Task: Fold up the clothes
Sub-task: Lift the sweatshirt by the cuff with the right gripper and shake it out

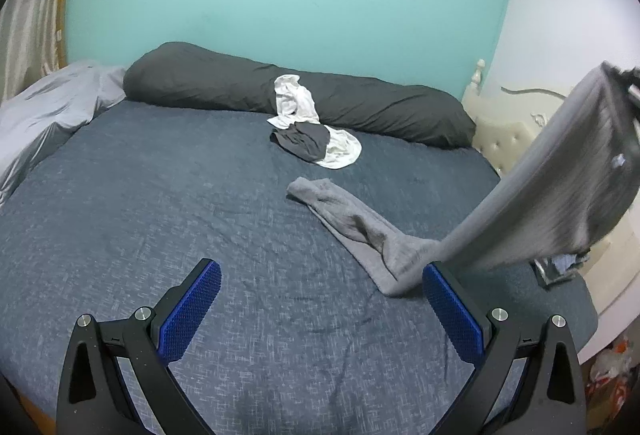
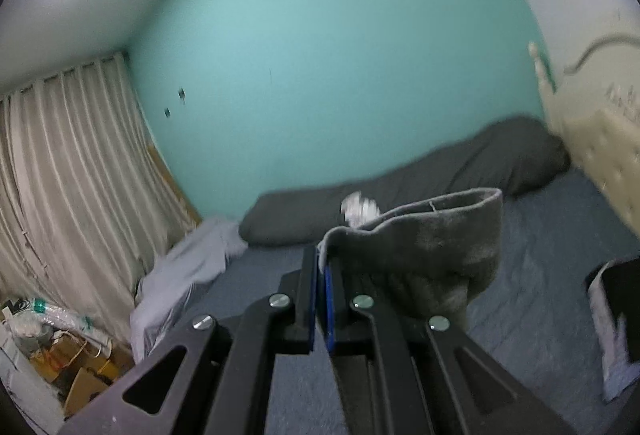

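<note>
Over bed [image 1: 200,195] | right gripper [image 2: 320,263] jaws pinching grey sock [image 2: 432,235] | left gripper [image 1: 320,275] jaws spread | writing: none legible, blurry

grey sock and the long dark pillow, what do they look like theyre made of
Grey sock: looks like a soft knit, cotton-like, matte; the raised cuff shows a fuzzy inner face and a stitched rim, and the leg shows lengthwise ribs in the left wrist view. Long dark pillow: seemingly a smooth woven cover, matte charcoal, with fine creases and no sheen. The exact fibre of either cannot be told.
</note>
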`<state>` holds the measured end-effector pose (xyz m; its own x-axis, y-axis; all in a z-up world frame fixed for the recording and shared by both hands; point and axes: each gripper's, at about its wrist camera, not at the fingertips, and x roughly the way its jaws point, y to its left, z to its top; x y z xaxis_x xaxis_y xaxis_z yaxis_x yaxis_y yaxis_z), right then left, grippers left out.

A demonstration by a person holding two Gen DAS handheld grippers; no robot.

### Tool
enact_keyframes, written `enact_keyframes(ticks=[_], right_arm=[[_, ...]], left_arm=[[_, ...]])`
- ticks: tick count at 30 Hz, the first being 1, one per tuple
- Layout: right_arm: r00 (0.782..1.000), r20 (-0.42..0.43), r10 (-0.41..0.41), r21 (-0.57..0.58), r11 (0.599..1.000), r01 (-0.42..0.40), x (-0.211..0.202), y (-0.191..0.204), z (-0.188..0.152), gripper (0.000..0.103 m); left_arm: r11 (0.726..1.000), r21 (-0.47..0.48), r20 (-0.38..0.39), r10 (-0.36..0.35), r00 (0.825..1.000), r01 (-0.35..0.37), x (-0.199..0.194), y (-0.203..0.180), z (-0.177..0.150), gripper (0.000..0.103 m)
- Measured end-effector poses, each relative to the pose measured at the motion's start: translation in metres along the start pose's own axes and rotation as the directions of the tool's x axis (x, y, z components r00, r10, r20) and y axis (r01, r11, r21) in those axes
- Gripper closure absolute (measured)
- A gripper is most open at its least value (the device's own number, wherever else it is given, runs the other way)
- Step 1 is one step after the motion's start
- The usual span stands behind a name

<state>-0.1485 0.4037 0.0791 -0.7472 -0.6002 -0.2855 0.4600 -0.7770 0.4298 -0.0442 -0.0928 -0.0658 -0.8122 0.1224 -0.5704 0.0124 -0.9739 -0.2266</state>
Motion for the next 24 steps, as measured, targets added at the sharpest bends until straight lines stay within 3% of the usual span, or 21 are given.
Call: enact_keyframes(ticks=[9, 15, 24], right_arm=[[0.982, -0.174, 0.07, 0.063, 0.996, -0.06, 0.108, -0.005, -0.099, 0.1], [0.953, -0.276, 0.128, 0.044, 0.992, -0.121, 0.191, 0.043, -0.124, 0.1], [0.889, -0.41, 0.206, 0.016, 0.976, -0.218, 0.31, 0.116, -0.158, 0.1]], left_arm=[[0.998, -0.047, -0.032, 0.029, 0.999, -0.031, 0.018, 0.031, -0.009, 0.0], [0.995, -0.096, -0.054, 0.037, 0.998, -0.042, 0.041, 0.059, -0.018, 0.0], [0.98, -0.185, -0.065, 0.063, 0.996, -0.074, 0.076, 0.114, -0.027, 0.0]])
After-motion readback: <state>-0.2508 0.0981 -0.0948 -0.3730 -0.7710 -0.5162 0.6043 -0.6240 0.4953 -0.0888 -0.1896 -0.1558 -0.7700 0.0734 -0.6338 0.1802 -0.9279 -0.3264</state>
